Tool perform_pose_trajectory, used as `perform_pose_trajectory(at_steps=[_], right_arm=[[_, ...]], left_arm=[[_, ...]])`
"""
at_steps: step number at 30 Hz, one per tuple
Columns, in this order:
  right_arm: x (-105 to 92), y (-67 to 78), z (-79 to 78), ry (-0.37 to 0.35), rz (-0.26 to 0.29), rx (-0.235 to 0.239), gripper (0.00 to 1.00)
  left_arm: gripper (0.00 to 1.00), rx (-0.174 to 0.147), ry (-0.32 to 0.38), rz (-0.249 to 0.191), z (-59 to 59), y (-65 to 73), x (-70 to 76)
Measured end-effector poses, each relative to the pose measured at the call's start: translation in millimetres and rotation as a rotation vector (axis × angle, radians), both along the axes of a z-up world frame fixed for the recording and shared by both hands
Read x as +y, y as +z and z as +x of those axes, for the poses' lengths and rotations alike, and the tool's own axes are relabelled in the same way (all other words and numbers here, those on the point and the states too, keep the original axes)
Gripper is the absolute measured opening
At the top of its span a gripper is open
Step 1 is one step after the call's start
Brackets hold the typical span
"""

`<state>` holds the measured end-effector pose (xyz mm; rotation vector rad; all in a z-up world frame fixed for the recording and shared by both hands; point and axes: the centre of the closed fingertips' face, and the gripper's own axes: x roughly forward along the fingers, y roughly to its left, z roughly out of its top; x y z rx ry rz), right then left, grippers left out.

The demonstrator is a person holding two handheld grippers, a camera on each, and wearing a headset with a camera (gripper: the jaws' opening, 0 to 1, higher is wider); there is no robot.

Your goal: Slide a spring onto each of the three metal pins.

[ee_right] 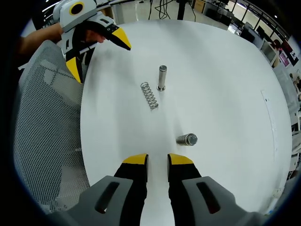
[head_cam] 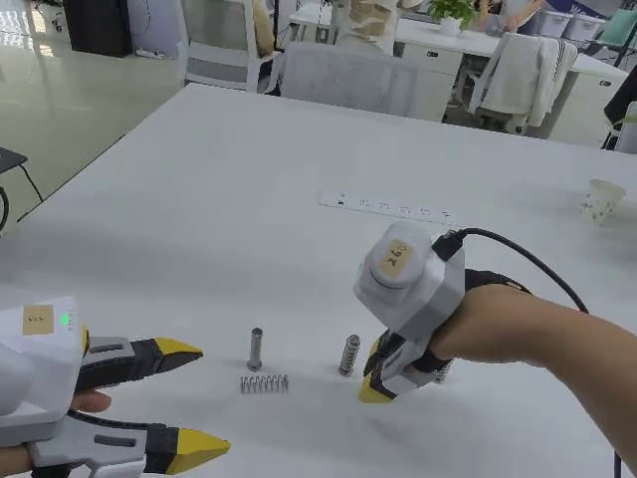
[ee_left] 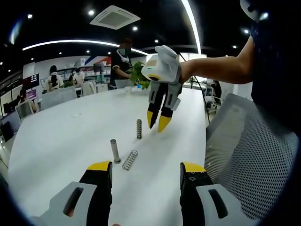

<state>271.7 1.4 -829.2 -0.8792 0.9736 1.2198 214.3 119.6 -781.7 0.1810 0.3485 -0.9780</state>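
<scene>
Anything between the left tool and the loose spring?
Nothing visible. The loose spring lies flat beside the bare pin, with only bare table between it and the open left tool.

Tan sticker (head_cam: 396, 258) on right tongs (head_cam: 374, 373), handwritten, roughly "26", unclear, second sticker (head_cam: 38, 320) on left tongs (head_cam: 201, 398), illegible.

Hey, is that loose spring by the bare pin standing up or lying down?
Lying down: the spring rests flat on the table beside the upright pin.
</scene>
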Motion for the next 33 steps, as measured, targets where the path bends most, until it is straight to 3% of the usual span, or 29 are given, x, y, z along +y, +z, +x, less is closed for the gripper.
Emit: perform_pose_trajectory(at_steps=[14,33], right_arm=[[27.2,1.1,-7.3,0.040,0.018,-0.001,0.15],[60.7,-1.0,-0.3,0.094,0.040,-0.012,0.15]], left_arm=[[0.53,-0.007,-0.002,0.009,-1.8,2.5,9.6],[0.53,-0.003,0.011,0.004,-1.0,0.8,17.2]])
